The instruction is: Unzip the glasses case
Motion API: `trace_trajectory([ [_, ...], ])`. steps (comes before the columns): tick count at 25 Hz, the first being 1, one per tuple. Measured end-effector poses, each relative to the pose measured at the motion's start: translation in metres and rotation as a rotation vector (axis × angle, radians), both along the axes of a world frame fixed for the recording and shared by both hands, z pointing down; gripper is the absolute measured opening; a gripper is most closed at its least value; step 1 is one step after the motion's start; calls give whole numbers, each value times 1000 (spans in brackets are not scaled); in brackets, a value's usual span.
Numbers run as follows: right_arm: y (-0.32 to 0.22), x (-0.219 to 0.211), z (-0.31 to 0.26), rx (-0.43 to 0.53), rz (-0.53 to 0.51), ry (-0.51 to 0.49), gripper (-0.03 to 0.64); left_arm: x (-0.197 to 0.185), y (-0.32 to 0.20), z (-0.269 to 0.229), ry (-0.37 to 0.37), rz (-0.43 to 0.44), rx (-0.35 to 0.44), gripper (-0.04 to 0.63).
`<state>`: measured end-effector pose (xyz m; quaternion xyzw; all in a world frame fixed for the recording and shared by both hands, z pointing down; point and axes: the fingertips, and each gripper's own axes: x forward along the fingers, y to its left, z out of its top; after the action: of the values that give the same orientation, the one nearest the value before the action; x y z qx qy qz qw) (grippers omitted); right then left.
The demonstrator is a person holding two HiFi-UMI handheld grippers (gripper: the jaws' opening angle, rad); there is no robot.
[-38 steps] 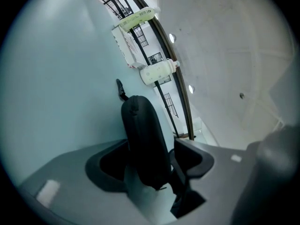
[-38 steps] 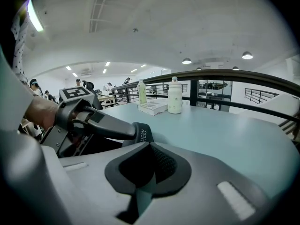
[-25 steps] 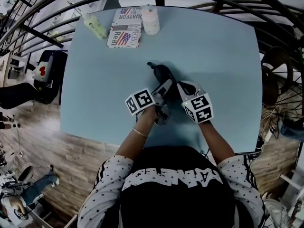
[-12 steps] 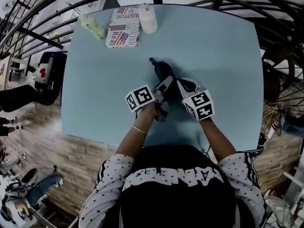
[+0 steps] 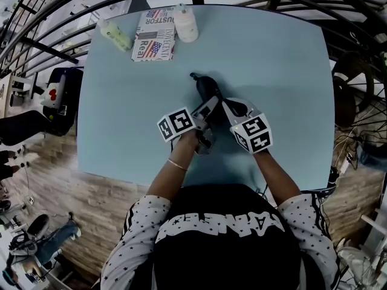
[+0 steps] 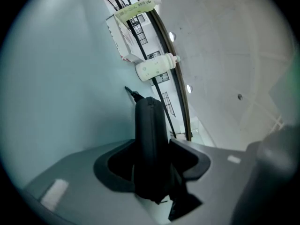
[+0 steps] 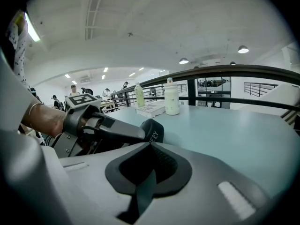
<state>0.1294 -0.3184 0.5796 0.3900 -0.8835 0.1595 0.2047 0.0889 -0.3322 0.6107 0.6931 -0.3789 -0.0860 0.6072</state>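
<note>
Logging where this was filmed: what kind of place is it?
Likely a mezzanine in a large hall: a railing runs behind the table, with a high white ceiling and lights beyond.

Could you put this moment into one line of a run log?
left gripper: shut on glasses case | right gripper: shut on thin dark strap | zip: state not visible

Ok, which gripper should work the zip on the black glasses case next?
Right. The left gripper is clamped on the black glasses case, steadying it; the right gripper pinches a thin dark strip, seemingly the zip pull.
</note>
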Motion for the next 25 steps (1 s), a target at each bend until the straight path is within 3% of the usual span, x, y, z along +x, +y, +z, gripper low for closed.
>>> trace_trajectory([
  [5,-1,11,-21,36,51,-46,-8,-12,-9,-26,72,-77,57,0],
  [11,10,21,-61,90,110,-168,-6,-28,-10,-60,167,-194,107,0],
  [16,41,13,-89,122,82,-255,0,-30,0,-98,249,-232,182,0],
  [19,59,3,-107,165,49,-268,13,-31,6,-127,298,-242,255,0],
  [25,93,-15,-145,321,-44,-192,58,-29,21,-180,273,-242,391,0],
])
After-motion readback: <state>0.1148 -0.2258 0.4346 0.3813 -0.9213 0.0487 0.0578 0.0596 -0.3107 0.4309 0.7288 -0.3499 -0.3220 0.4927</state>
